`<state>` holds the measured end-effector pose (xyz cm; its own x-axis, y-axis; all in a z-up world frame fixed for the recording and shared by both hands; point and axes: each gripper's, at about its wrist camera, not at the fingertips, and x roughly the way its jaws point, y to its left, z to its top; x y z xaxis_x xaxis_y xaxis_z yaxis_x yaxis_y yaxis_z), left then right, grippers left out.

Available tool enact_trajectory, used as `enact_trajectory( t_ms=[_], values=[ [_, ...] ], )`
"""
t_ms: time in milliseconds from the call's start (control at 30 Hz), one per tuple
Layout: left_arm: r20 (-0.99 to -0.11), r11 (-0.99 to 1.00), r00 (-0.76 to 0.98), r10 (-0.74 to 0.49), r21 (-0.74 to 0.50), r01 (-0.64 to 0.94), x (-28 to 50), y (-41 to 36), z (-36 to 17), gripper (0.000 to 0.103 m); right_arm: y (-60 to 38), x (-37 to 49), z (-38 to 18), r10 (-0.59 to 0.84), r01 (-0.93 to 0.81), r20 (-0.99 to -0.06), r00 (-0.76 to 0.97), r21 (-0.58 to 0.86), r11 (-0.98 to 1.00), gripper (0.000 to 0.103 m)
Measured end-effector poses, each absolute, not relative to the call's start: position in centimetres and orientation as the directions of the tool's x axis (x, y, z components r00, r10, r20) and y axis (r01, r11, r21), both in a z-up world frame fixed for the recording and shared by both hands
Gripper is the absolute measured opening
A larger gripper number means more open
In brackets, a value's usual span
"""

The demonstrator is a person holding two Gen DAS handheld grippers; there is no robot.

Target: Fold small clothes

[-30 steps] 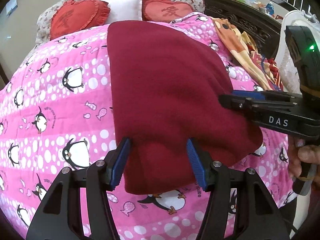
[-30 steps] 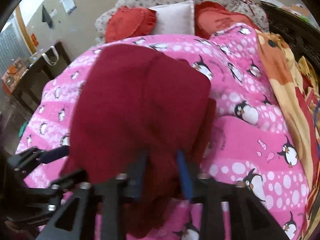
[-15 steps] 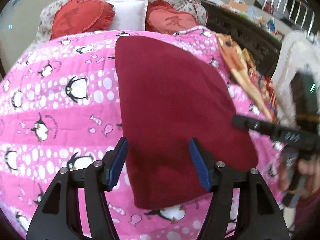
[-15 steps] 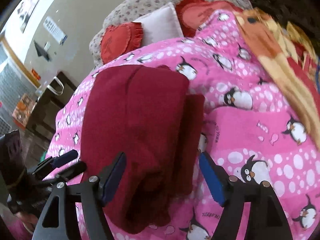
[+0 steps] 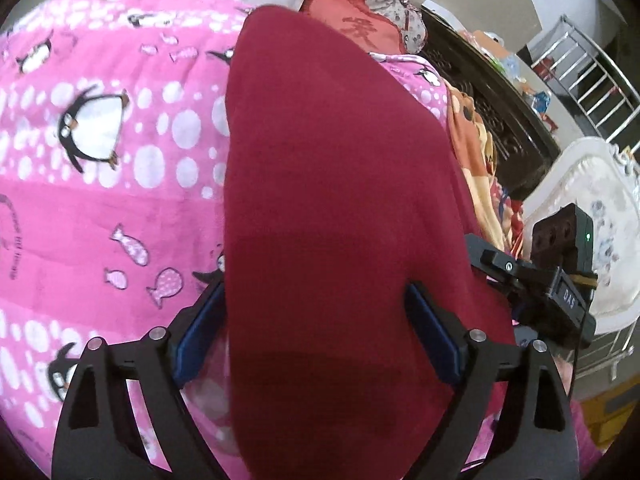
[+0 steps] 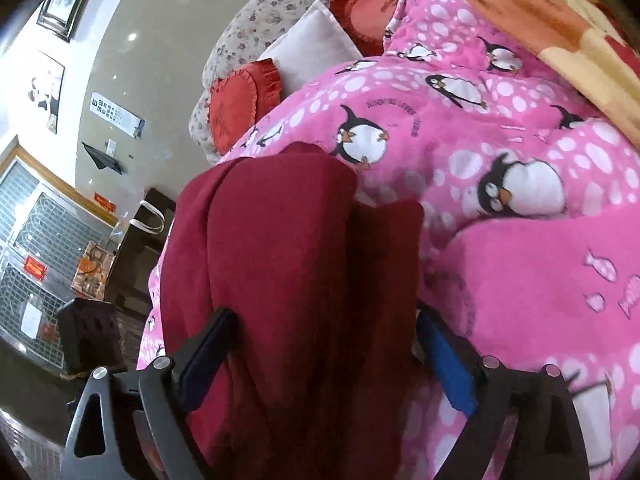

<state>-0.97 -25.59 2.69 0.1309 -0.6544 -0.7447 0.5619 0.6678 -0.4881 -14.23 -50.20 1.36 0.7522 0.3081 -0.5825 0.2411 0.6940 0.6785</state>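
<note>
Both cameras have dropped closer to the maroon garment (image 5: 340, 208). Left gripper (image 5: 316, 336) and right gripper (image 6: 328, 356) gape wide around it, seemingly gripping nothing.

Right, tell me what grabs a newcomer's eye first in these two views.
The dark red garment fills the middle of both views, lying folded on the pink penguin blanket, which spreads to its left in the left wrist view. The left tongs and right tongs each stand open astride its near end. Red heart cushions and a white pillow sit beyond.
</note>
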Motion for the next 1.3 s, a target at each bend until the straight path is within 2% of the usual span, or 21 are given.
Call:
enact_trajectory(
  t_ms=[33, 67, 100, 133, 167, 200, 267, 433, 567, 667, 700, 767, 800, 833, 1000, 1133, 1200, 1300],
  values=[
    [-0.743, 0.668, 0.133, -0.656, -0.489, 0.561, -1.0, -25.7, 2.8, 0.089, -49.9, -13.9, 1.5, 0.325, 0.226, -0.585, 0.743, 0.677, 0.701, 0.089],
    [-0.741, 0.664, 0.137, -0.657, -0.483, 0.571, -1.2, -25.8, 3.0, 0.077, -49.7, -13.9, 1.6, 0.336, 0.213, -0.58, 0.743, 0.68, 0.702, 0.071],
    [-0.738, 0.651, 0.134, -0.661, -0.476, 0.592, -1.6, -26.0, 3.4, 0.073, -49.5, -13.9, 2.0, 0.35, 0.196, -0.566, 0.746, 0.69, 0.697, 0.059],
    [-0.741, 0.654, 0.142, -0.656, -0.463, 0.598, -1.8, -26.0, 3.7, 0.067, -49.2, -14.1, 2.5, 0.331, 0.202, -0.573, 0.749, 0.674, 0.71, 0.055],
    [-0.743, 0.652, 0.146, -0.653, -0.455, 0.606, -2.1, -25.9, 4.2, 0.058, -48.7, -14.5, 3.4, 0.303, 0.203, -0.585, 0.753, 0.643, 0.739, 0.044],
    [-0.743, 0.648, 0.149, -0.652, -0.444, 0.619, -2.5, -25.6, 4.8, 0.055, -48.5, -14.6, 4.0, 0.295, 0.2, -0.585, 0.755, 0.634, 0.747, 0.037],
    [-0.741, 0.639, 0.148, -0.655, -0.438, 0.632, -3.0, -24.9, 5.9, 0.049, -48.0, -15.6, 5.5, 0.309, 0.175, -0.565, 0.765, 0.644, 0.745, 0.033],
    [-0.742, 0.642, 0.154, -0.652, -0.432, 0.633, -5.4, -21.0, 9.2, 0.049, -44.9, -17.5, 9.1, 0.382, 0.095, -0.535, 0.753, 0.664, 0.742, 0.032],
    [-0.772, 0.684, 0.139, -0.62, -0.445, 0.578, -7.4, -16.9, 9.7, 0.049, -42.0, -18.3, 9.4, 0.44, 0.07, -0.544, 0.714, 0.681, 0.729, 0.032],
    [-0.811, 0.729, 0.141, -0.568, -0.416, 0.543, -8.2, -15.2, 7.8, 0.049, -39.6, -18.0, 7.4, 0.437, 0.105, -0.607, 0.664, 0.654, 0.749, 0.036],
    [-0.836, 0.756, 0.144, -0.53, -0.389, 0.527, -8.3, -14.8, 6.6, 0.049, -38.9, -17.7, 6.2, 0.426, 0.135, -0.653, 0.627, 0.629, 0.765, 0.041],
    [-0.851, 0.778, 0.146, -0.504, -0.374, 0.505, -8.4, -14.5, 5.1, 0.051, -37.9, -17.6, 4.7, 0.356, 0.193, -0.745, 0.564, 0.538, 0.821, 0.044],
    [-0.841, 0.779, 0.165, -0.516, -0.38, 0.499, -8.6, -14.1, 4.8, 0.053, -37.8, -17.9, 4.7, 0.334, 0.203, -0.757, 0.562, 0.517, 0.831, 0.048],
    [-0.84, 0.785, 0.183, -0.51, -0.368, 0.498, -8.7, -14.0, 4.9, 0.056, -37.7, -18.4, 5.0, 0.327, 0.206, -0.75, 0.575, 0.52, 0.829, 0.048],
    [-0.852, 0.813, 0.234, -0.469, -0.313, 0.491, -9.6, -13.8, 5.6, 0.059, -35.9, -21.3, 10.0, 0.257, 0.128, -0.706, 0.659, 0.443, 0.888, 0.048],
    [-0.854, 0.835, 0.283, -0.437, -0.269, 0.479, -10.0, -13.4, 6.3, 0.06, -32.4, -21.6, 12.5, 0.297, -0.012, -0.673, 0.677, 0.393, 0.919, 0.046],
    [-0.851, 0.849, 0.327, -0.41, -0.225, 0.479, -10.5, -13.3, 6.9, 0.06, -30.5, -20.9, 11.9, 0.303, -0.058, -0.691, 0.656, 0.355, 0.933, 0.04],
    [-0.843, 0.863, 0.39, -0.371, -0.158, 0.479, -11.4, -13.1, 7.5, 0.06, -29.1, -20.7, 8.9, 0.201, -0.022, -0.765, 0.611, 0.237, 0.971, 0.036]
  ],
)
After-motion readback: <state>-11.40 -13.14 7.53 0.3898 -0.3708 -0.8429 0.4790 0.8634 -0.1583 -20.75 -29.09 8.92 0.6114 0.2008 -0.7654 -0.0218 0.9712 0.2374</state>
